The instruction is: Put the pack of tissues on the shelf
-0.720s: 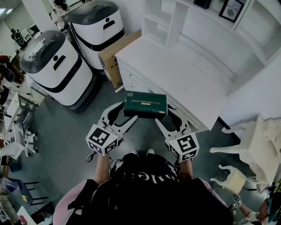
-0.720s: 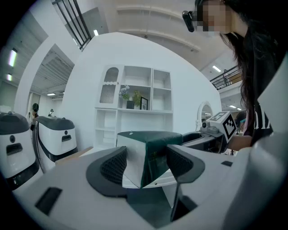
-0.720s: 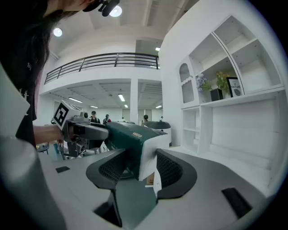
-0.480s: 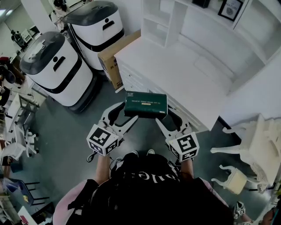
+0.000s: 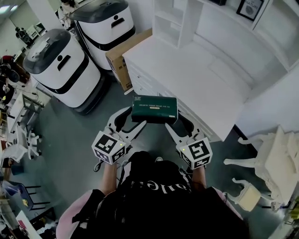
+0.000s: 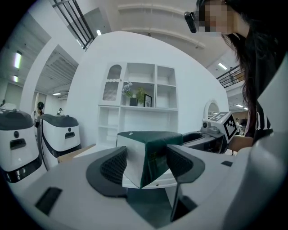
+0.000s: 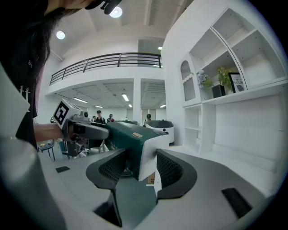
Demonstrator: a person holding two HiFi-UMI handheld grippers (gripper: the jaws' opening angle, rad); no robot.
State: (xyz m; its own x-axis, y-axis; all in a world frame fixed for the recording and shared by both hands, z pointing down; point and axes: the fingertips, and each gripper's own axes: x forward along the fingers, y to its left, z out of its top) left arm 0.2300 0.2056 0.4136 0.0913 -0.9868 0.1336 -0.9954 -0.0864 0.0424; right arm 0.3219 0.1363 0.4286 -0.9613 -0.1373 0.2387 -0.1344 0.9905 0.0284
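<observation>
The person stands on a grey floor (image 5: 70, 140) facing a long white counter (image 5: 196, 79) with drawers in its front. The dark green pack of tissues (image 5: 154, 108) is up in the air in front of the counter's near edge, lying level and carried between the two grippers. The left gripper (image 5: 132, 120) has its jaws pressed on the pack's left end, the pads wide apart with a corner of the pack wedged between them; the right gripper (image 5: 176, 122) clamps the other end the same way. Behind the counter rises a white shelf unit (image 5: 170, 21) with open compartments, and a framed picture (image 5: 247, 9) stands further along on the upper ledge. A brown cardboard box (image 5: 122, 56) leans at the counter's left end; beside it stand two bulky white machines with dark lids (image 5: 58, 70). A white carved chair (image 5: 275, 158) sits off to the right.
</observation>
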